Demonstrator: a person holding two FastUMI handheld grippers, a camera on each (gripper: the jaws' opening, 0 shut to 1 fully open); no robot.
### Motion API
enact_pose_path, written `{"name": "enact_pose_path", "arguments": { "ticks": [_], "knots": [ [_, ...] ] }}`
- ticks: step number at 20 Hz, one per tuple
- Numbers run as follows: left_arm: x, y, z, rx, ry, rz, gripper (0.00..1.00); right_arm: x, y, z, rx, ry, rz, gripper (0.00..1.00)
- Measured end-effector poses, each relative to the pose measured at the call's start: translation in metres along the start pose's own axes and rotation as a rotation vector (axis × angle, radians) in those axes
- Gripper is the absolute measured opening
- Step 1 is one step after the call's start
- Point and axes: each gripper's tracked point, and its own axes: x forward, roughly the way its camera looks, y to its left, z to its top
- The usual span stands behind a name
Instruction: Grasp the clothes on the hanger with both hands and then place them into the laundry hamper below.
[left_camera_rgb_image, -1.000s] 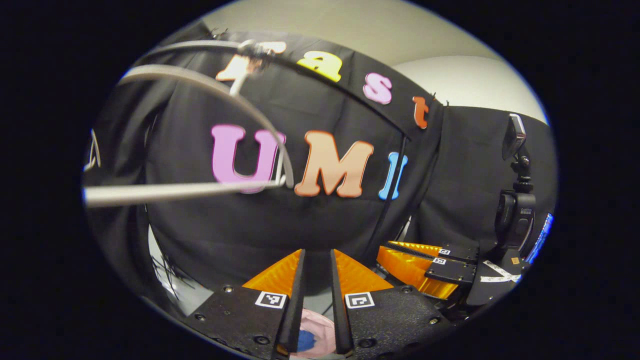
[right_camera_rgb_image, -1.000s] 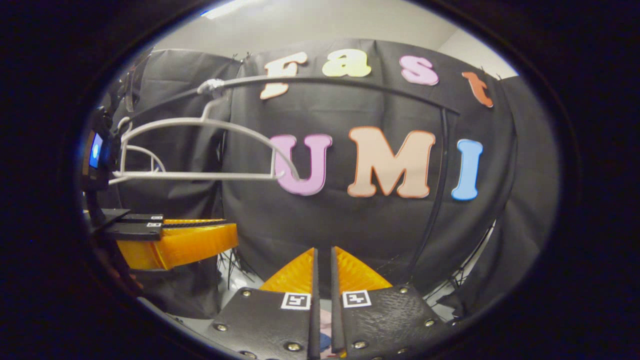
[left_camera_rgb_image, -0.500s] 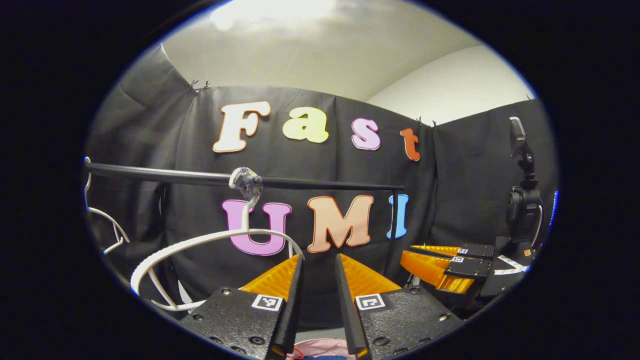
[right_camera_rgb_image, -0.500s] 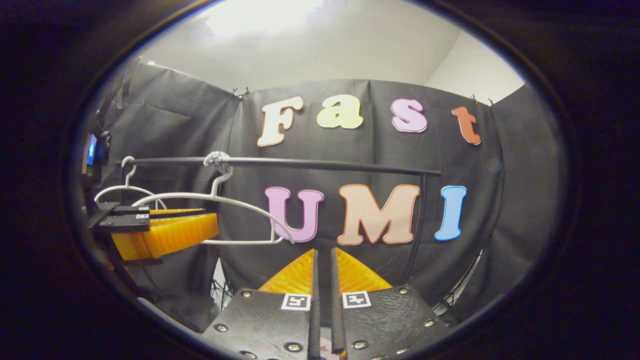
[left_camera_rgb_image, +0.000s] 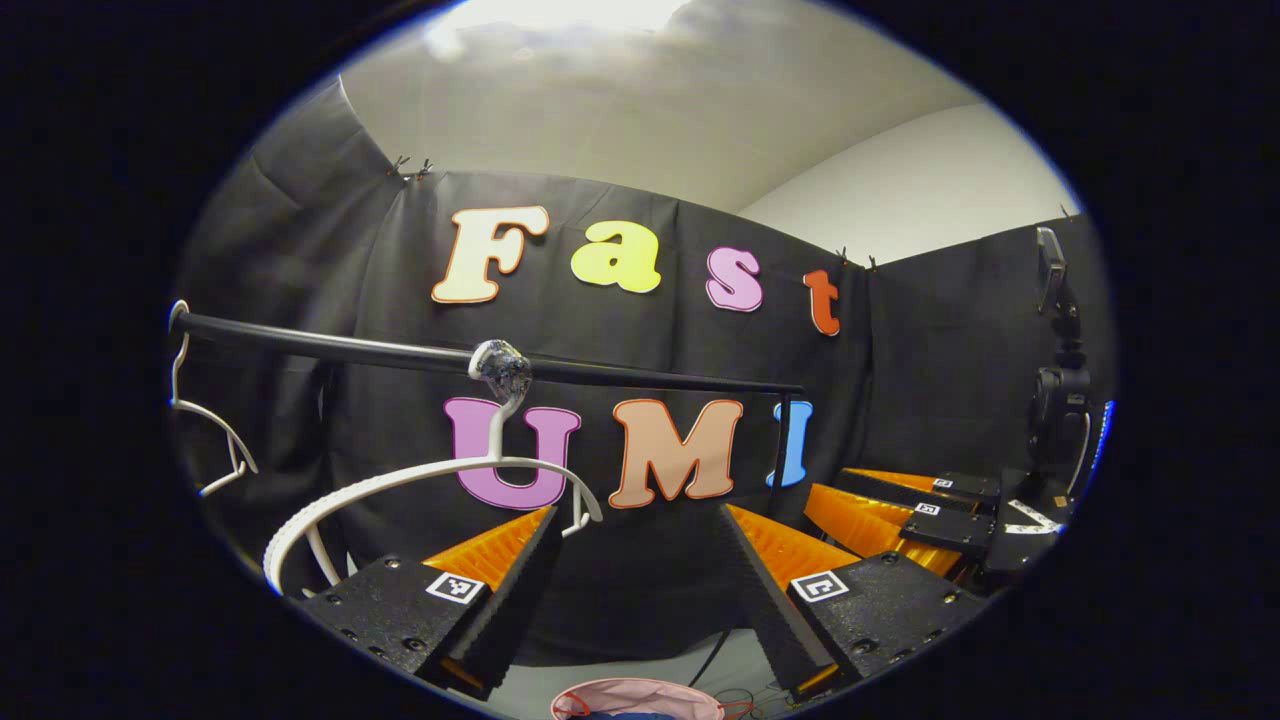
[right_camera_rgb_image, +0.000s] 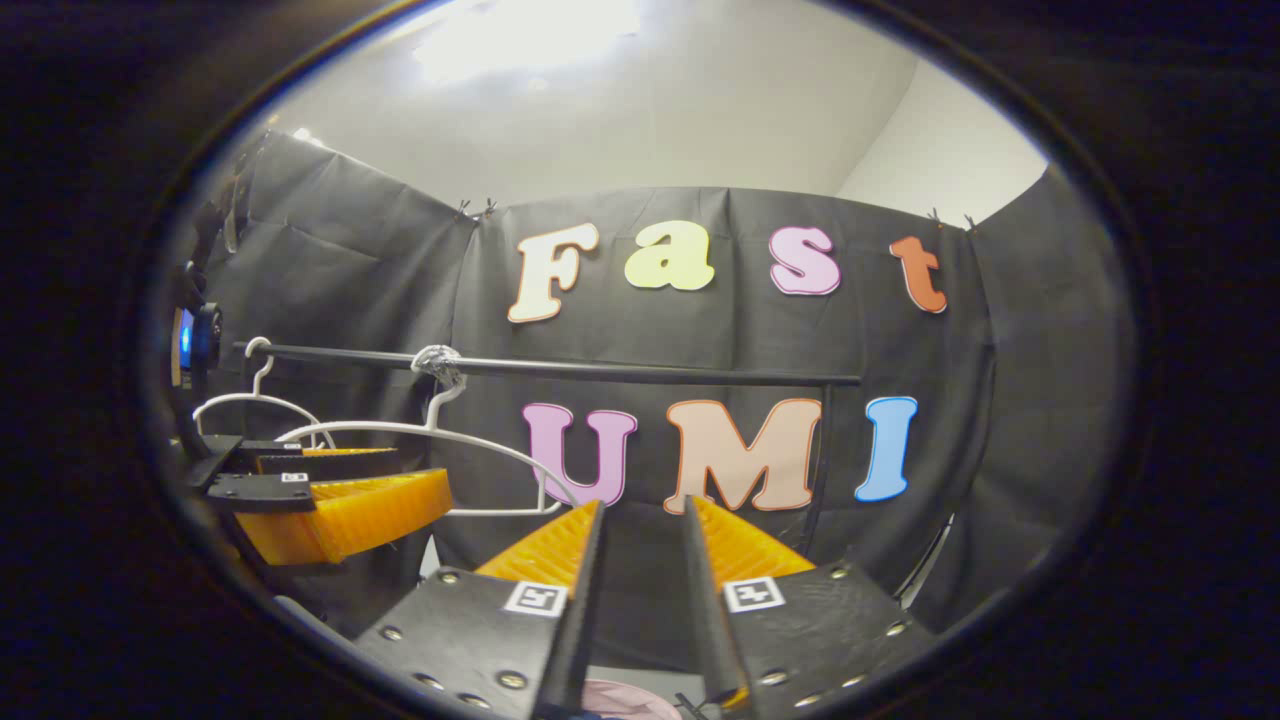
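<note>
In the left gripper view, the left hand-held gripper (left_camera_rgb_image: 635, 520) is released, its jaws spread wide with nothing between them. Past them a black clothes rail (left_camera_rgb_image: 350, 350) crosses from 9 o'clock toward the centre, and a bare white hanger (left_camera_rgb_image: 420, 478) hangs from it by a taped hook. A second white hanger (left_camera_rgb_image: 200, 410) hangs at the rail's far end at 9 o'clock. The pink rim of the laundry hamper (left_camera_rgb_image: 640, 690) peeks in at 6 o'clock, with something blue inside that could be the clothes; too little shows to tell. The right hand-held gripper (left_camera_rgb_image: 850, 495) sits at 4 o'clock.

In the right gripper view, the right hand-held gripper (right_camera_rgb_image: 643, 515) is partly released and empty, jaws a modest gap apart. The rail (right_camera_rgb_image: 620, 372) and both hangers (right_camera_rgb_image: 400, 432) lie toward 9 o'clock, and the hamper's pink edge (right_camera_rgb_image: 610, 695) shows at 6 o'clock.
</note>
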Motion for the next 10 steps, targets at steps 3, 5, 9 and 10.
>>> {"name": "enact_pose_path", "arguments": {
  "ticks": [3,5,9,10],
  "knots": [
    [-0.0015,-0.0002,-0.0008,0.007,0.000,0.006,0.98,-0.0002,-0.0023,0.0001,0.004,-0.001,0.000,0.65],
    [-0.0014,0.0003,-0.0019,0.008,0.004,0.011,0.94,0.0007,-0.0042,0.0007,0.004,-0.003,-0.008,0.85],
    [-0.0021,0.0028,-0.0007,0.007,0.004,0.023,0.96,-0.0022,-0.0075,0.0032,0.008,-0.012,-0.017,0.96],
    [-0.0024,0.0032,0.0004,0.006,0.003,0.026,0.96,-0.0026,-0.0075,0.0042,0.007,-0.013,-0.018,0.96]
  ]
}}
